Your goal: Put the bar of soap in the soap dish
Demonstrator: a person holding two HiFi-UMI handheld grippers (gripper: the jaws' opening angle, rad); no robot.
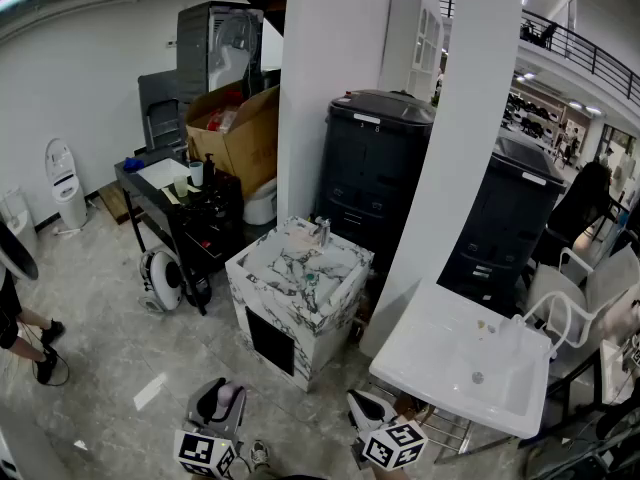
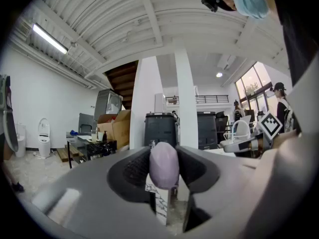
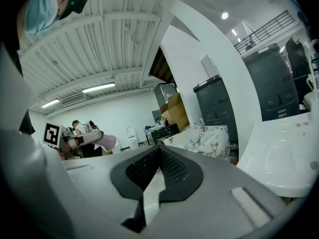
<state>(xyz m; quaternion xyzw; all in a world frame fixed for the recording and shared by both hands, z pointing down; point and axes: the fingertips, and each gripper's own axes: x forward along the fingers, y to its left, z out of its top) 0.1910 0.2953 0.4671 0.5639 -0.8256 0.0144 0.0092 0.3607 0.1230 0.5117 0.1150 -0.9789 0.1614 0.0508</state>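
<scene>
A: What does the left gripper point(image 2: 164, 169) hold?

B: It is clamped on the soap point(image 2: 164, 163), a pale lilac bar. The bar stands on edge between the two dark pads, and both pads press on its sides.

A: And the right gripper point(image 3: 158, 159)?

B: Its jaws are closed together, and nothing is between them.

A: Where are the two grippers in the room?

B: In the head view both are at the bottom edge, close to the person. They are apart from each other and they touch no furniture.

A: What is in front of them?

B: A marble stand point(image 1: 285, 313) with a tap point(image 1: 322, 232) on its top. It is well apart from the soap. To the right of the stand is a white sink point(image 1: 420, 373), beside a white pillar point(image 1: 455, 168). Behind them I see a black cabinet point(image 1: 375, 158) and a cardboard box point(image 1: 240, 138).

A: Do you see the dish?

B: A small greenish thing point(image 1: 312, 279) lies on the marble top. It is too small, so I cannot tell if it is the dish.
</scene>
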